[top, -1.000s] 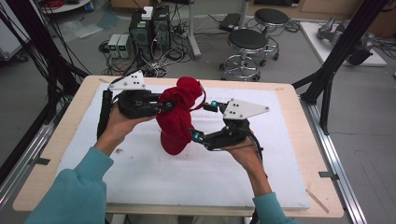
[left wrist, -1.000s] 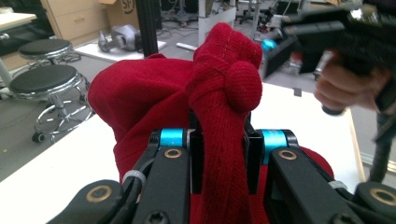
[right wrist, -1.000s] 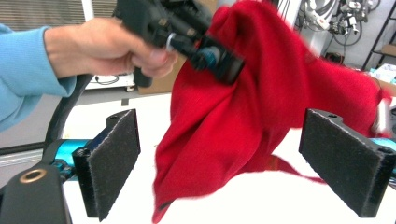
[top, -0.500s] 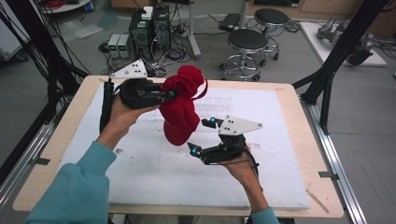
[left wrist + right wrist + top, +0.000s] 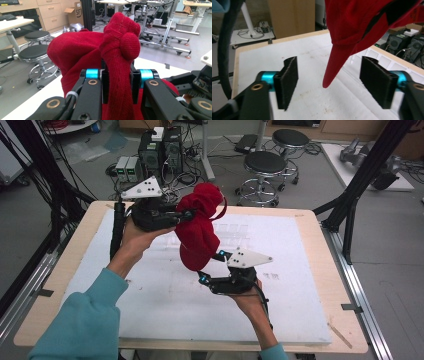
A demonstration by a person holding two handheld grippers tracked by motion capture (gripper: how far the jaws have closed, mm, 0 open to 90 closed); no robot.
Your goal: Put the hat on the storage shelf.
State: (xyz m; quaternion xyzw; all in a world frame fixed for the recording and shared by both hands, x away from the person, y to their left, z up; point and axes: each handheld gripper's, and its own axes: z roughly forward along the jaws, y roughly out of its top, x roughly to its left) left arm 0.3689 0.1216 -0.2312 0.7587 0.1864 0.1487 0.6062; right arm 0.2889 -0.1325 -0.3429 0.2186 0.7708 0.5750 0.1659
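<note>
Now right hand-held gripper [image 5: 210, 268] has released red cloth [image 5: 200, 232].

Overhead camera faces forward; gripper cameras, close, perhaps share red cloth [image 5: 200, 232].

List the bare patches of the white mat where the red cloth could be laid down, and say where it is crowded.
Free: the white mat right of the right gripper, and its near-left part. Crowded: the middle, where the red cloth hangs from the left gripper.
</note>
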